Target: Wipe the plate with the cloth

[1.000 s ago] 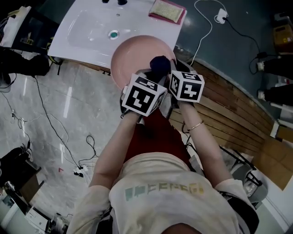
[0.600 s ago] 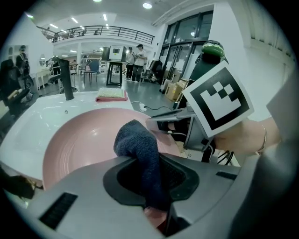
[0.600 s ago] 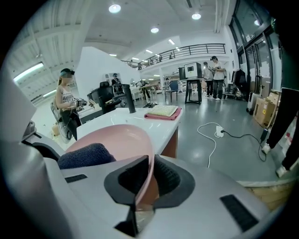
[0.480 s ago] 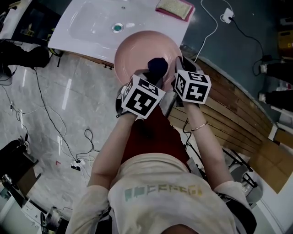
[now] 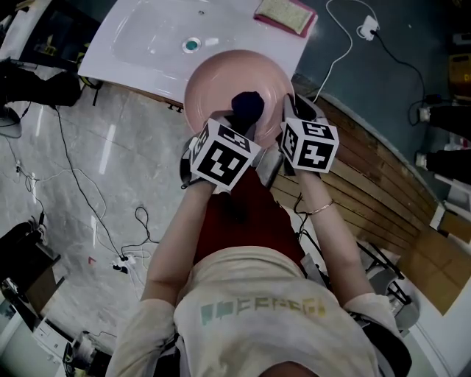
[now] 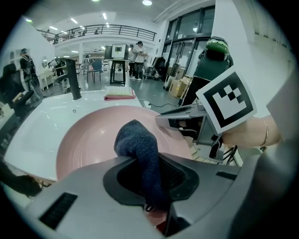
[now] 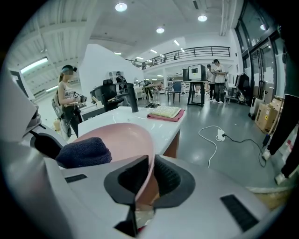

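Note:
A large pink plate (image 5: 221,85) is held up in front of the white sink counter. My right gripper (image 7: 147,184) is shut on the plate's rim (image 7: 148,168), at the plate's right side in the head view. My left gripper (image 6: 152,182) is shut on a dark blue cloth (image 6: 140,149). The cloth's bunched end (image 5: 248,105) rests against the plate's inner face (image 6: 93,140). In the head view the two marker cubes (image 5: 221,154) (image 5: 309,145) sit side by side just below the plate.
A white sink counter (image 5: 140,44) with a drain (image 5: 191,46) lies beyond the plate. A pink and yellow sponge pad (image 5: 283,15) sits at the counter's far right corner. A black tap (image 6: 74,79) stands at the back. Cables (image 5: 346,37) trail across the floor.
My left gripper has shifted slightly left and down with the cloth, which slid across the plate's face. The right gripper and the plate have stayed put.

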`<action>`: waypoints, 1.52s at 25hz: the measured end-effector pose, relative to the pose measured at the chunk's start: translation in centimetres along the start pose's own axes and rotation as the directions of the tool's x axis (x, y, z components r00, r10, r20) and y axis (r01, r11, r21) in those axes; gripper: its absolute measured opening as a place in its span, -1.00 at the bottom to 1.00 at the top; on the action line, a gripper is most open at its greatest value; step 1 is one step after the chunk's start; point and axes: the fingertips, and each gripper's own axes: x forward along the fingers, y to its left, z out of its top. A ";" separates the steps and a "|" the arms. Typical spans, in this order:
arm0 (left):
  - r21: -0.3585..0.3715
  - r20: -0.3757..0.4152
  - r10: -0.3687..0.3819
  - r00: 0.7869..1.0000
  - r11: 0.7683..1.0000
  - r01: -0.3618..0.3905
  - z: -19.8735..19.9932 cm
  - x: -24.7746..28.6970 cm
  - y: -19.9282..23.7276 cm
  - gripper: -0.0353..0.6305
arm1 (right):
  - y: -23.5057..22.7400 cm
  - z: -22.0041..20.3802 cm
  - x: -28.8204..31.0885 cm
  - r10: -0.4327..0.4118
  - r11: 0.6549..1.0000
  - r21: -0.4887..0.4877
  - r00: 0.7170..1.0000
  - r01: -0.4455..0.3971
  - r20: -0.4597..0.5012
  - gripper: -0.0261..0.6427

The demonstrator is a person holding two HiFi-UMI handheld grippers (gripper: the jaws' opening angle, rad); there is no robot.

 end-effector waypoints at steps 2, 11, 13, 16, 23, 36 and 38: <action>0.011 -0.010 0.020 1.000 1.000 -0.020 -0.2 -0.2 0.6 -0.65 | 0.0 0.0 0.0 0.000 1.000 -0.002 1.000 0.000 -0.001 -0.75; -0.001 -0.025 0.073 0.997 0.997 -0.073 -1.1 -1.2 3.4 -0.65 | 0.5 0.0 0.3 0.002 1.000 -0.010 1.000 -0.002 -0.008 -0.75; -0.008 -0.028 0.090 0.996 0.996 -0.090 -1.3 -1.4 4.0 -0.65 | 0.4 -0.1 0.2 0.002 1.000 -0.011 1.000 -0.002 -0.009 -0.75; -0.011 -0.024 0.107 0.994 0.994 -0.107 -1.3 -1.7 4.8 -0.65 | 0.2 -0.1 0.0 0.002 1.000 -0.010 1.000 -0.002 -0.007 -0.75; 0.041 -0.032 0.142 0.989 0.989 -0.141 -1.1 -1.8 5.9 -0.65 | 0.2 0.0 0.0 0.003 1.000 -0.008 1.000 -0.003 -0.007 -0.75; 0.075 -0.038 0.225 0.974 0.972 -0.222 -0.2 -1.7 10.3 -0.65 | 0.1 0.1 0.1 0.002 1.000 -0.008 1.000 -0.002 -0.006 -0.75; 0.086 -0.032 0.238 0.971 0.968 -0.234 0.0 -1.7 11.0 -0.65 | 0.0 -0.1 0.0 0.004 1.000 -0.002 1.000 -0.004 -0.004 -0.75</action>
